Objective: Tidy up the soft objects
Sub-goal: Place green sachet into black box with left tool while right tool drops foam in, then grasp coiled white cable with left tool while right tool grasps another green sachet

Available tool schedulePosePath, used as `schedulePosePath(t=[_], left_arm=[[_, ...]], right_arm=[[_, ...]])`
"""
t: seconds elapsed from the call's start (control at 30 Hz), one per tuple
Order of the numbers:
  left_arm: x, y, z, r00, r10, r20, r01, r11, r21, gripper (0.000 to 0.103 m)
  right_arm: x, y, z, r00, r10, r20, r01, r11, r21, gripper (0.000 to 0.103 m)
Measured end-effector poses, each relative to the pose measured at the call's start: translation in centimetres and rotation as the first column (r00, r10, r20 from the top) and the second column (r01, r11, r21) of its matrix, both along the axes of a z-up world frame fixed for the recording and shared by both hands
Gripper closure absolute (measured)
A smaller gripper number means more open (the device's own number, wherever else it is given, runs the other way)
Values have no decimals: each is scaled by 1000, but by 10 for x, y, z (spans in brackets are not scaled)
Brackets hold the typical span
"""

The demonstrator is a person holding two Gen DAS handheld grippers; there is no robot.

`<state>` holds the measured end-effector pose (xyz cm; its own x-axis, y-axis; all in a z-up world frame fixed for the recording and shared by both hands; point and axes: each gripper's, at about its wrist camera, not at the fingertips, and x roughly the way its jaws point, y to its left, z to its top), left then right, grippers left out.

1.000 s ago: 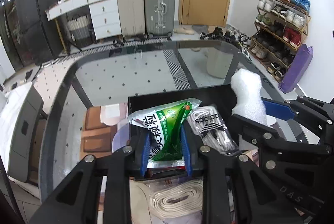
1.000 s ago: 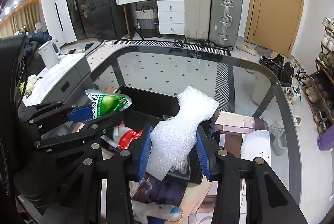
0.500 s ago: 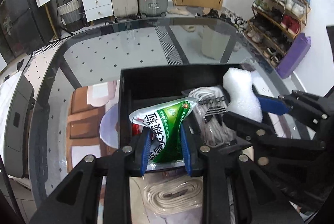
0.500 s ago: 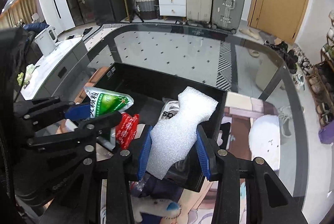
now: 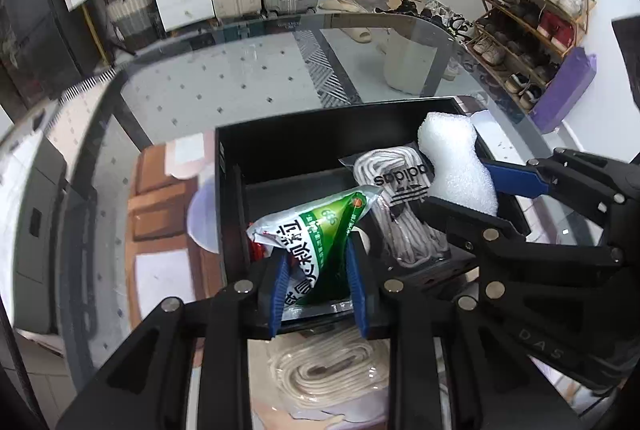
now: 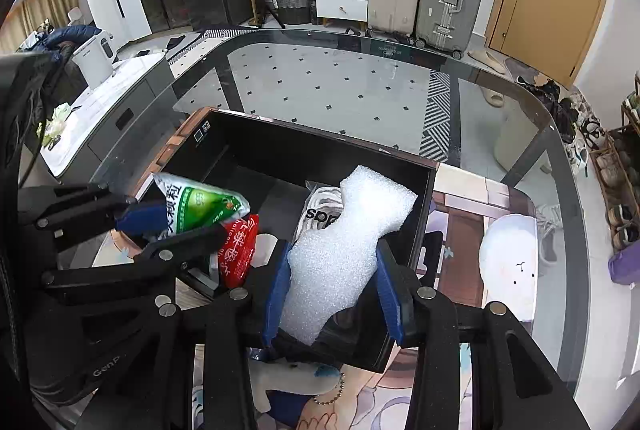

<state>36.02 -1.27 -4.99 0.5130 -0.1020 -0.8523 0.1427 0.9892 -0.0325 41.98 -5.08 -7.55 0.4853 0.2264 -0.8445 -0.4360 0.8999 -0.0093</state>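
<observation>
Black bin (image 5: 280,145) on the glass table (image 5: 240,81) taken as landmark; both grippers hang over its near edge, pointing steeply down into it. Left side of bin: left gripper (image 5: 318,280) pinched nearly closed on a green-and-white sachet (image 5: 320,230), held by its lower end, long axis running up and away from the fingers toward the bin's far wall; a red packet (image 6: 238,254) sits just beside it, inside the bin's left part. Bin's middle to right: bagged white laces (image 5: 400,205) lie flat on the floor of the bin, below and between the two held items. Right side of bin: right gripper (image 6: 330,288) at a middling gap, clamped on a white foam piece (image 6: 352,230), its long axis rising from the fingers toward the bin's far right corner. Judgement: each held item is already above the bin's interior, so release needs only a short drop; left hand is nearer the left section, right hand nearer the laces. A rope coil (image 5: 328,370) lies outside the bin, against its near wall.
</observation>
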Motion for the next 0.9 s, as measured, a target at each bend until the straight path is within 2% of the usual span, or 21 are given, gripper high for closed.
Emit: schedulePosePath(t=[0.13,0.2,0.37,0.43,0.57,0.67,0.83,0.9], left_arm=[[1,4,0,1000,13,1,-13,1000,-12,71],[0,4,1,1000,23,13,-23,1000,-4,64],[-5,5,4,999,0,41,0,1000,14,59],[-6,7,6,999,8,43,-9,1000,20,53],[-5,14,8,1000,10,28,-10,1000,-28,47],[-10,15,11,1000,7,21,-7,999,-33,47],[-30,17,23,999,-18,40,20,999,-34,44],[-41,18,25,999,-42,32,44,998,-51,43]], right_arm=[[-2,-3,1,1000,-11,0,11,1000,7,61],[-2,-5,3,1000,-21,0,21,1000,19,61],[-4,-8,6,1000,-23,-5,23,999,40,60],[-6,-10,7,1000,-24,-9,25,998,52,60],[-12,-15,14,999,-31,-15,32,996,80,58],[-21,-16,20,1000,-29,-5,29,996,84,52],[-46,-23,35,1000,-18,-4,19,989,144,32],[-60,-25,41,1000,-12,-4,12,986,164,29]])
